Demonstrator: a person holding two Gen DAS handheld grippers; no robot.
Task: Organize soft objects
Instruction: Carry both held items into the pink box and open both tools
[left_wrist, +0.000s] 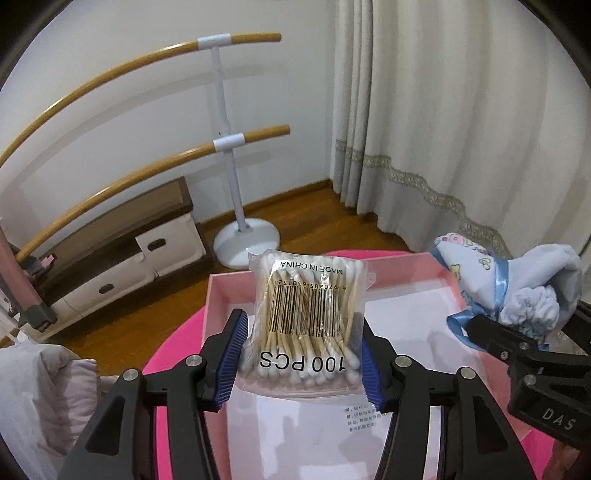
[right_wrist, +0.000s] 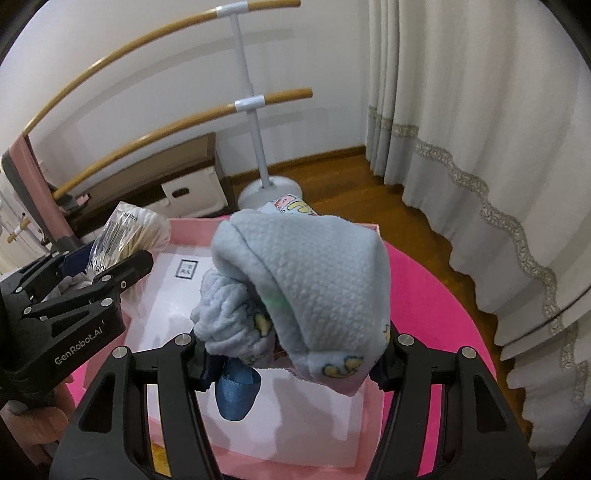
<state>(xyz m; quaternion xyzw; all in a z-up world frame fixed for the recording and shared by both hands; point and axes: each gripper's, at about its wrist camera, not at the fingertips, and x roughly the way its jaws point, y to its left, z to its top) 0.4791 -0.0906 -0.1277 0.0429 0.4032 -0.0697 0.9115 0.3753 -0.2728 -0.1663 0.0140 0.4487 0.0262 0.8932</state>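
On my left, my left gripper (left_wrist: 301, 354) is clamped on the clear plastic packet of wooden cotton swabs (left_wrist: 308, 314), held above the shallow pale-pink cardboard box (left_wrist: 216, 295) on the round hot-pink table (left_wrist: 170, 350). On my right, my right gripper (right_wrist: 291, 363) pinches the bundled light-blue fleece cloth with its blue satin ribbon (right_wrist: 314, 280) over the same box. I see only white paper inside, so I judge both items carried, neither yet placed.
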